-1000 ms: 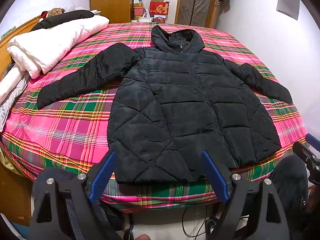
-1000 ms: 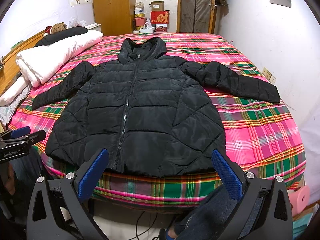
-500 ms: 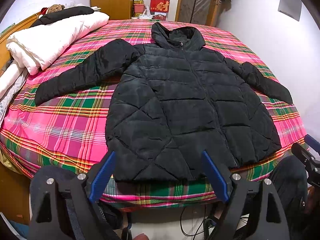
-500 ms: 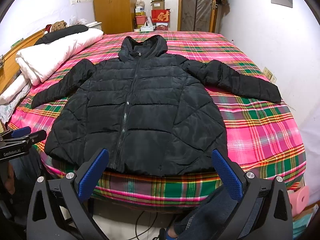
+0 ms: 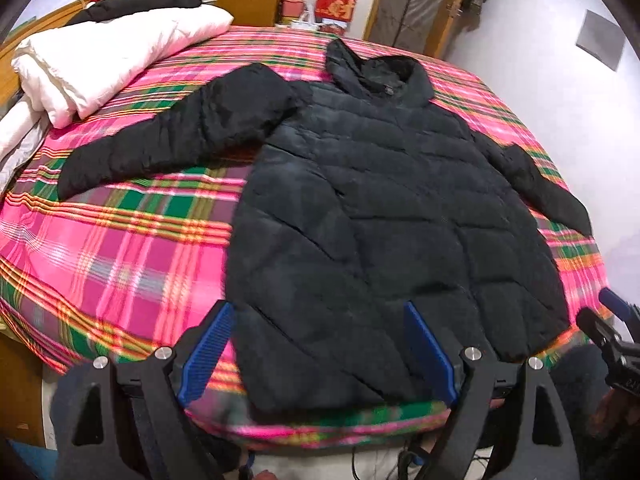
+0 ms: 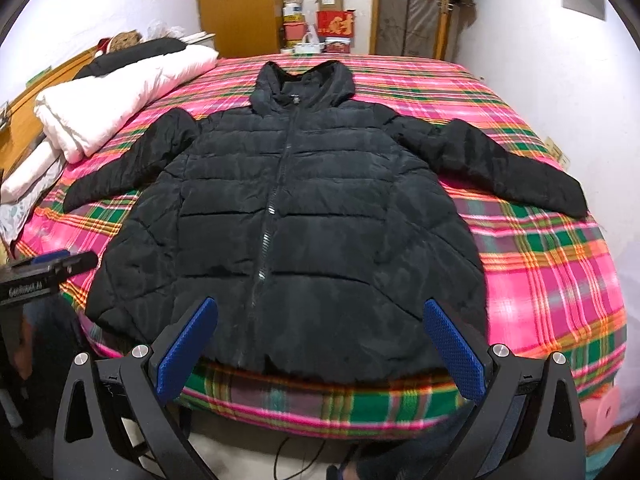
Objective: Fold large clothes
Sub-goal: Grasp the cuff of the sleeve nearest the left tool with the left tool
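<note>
Both grippers are closing in on the jacket [image 6: 296, 216], lying flat, sleeves spread, on the bed [image 6: 552, 280]; left gripper [image 5: 316, 354] and right gripper [image 6: 320, 350] are hovering wide open, empty; each should be pinching a hem corner deeply

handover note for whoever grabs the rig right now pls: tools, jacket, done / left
Left tool: open, empty, poised over the near hem on the jacket's left half, not gripping.
Right tool: open, empty, over the near hem by the zipper's lower end.
Black puffer jacket: flat, front up, zipped, on the plaid bedspread; hood toward the far end, both sleeves spread out to the sides, hem at the near bed edge.
White duvet is rolled at the left side of the bed, clear of the jacket.
Done: jacket laid out. No fold made yet.
Left: bring the sleeves in, then fold the body.
</note>
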Motion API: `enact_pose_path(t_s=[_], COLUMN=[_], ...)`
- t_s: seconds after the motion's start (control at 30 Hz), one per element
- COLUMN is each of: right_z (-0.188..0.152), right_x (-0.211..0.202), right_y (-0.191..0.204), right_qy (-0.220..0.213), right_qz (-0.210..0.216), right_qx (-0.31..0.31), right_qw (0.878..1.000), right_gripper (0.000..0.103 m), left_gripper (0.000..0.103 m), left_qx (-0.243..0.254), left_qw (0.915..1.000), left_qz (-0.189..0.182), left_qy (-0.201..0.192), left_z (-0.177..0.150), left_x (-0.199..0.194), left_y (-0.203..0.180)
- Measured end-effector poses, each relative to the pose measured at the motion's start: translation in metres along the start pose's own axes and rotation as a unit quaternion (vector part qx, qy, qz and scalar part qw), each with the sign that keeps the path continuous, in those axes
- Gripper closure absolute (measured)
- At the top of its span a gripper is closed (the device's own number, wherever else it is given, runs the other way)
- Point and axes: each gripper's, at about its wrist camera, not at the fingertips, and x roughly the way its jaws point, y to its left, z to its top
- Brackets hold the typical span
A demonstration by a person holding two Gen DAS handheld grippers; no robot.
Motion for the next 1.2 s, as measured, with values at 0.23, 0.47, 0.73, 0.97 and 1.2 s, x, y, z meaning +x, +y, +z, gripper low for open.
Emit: enact_pose_path(t_s=[0.23, 0.47, 0.73, 0.97, 1.2], right_z=[0.033, 0.071, 0.099, 0.11, 0.111], right_x=[0.043, 0.087, 0.129, 0.153, 0.171], right_y=[0.024, 0.044, 0.062, 0.067, 0.061], right_qy=[0.012, 0.014, 0.019, 0.023, 0.038], right_qz=[0.017, 0.034, 0.039, 0.033, 0.022], right_qx=[-0.028, -0.044, -0.063, -0.068, -0.065], right_qw=[0.999, 0.998, 0.997, 0.997, 0.997], right_gripper=[0.001, 0.001, 0.001, 0.001, 0.001], left_gripper=[0.016, 0.039, 0.038, 0.038, 0.039], left_qx=[-0.065, -0.125, -0.19, -0.272, -0.282], left_qw=[0.9975, 0.9908, 0.9804, 0.9607, 0.9562], left_qz=[0.02, 0.049, 0.052, 0.054, 0.054], left_qy=[-0.016, -0.021, -0.007, -0.007, -0.055], left_z=[0.041, 0.086, 0.108, 0.108, 0.121], left_x=[0.031, 0.068, 0.112, 0.146, 0.158], left_y=[0.063, 0.132, 0.207, 0.266, 0.291])
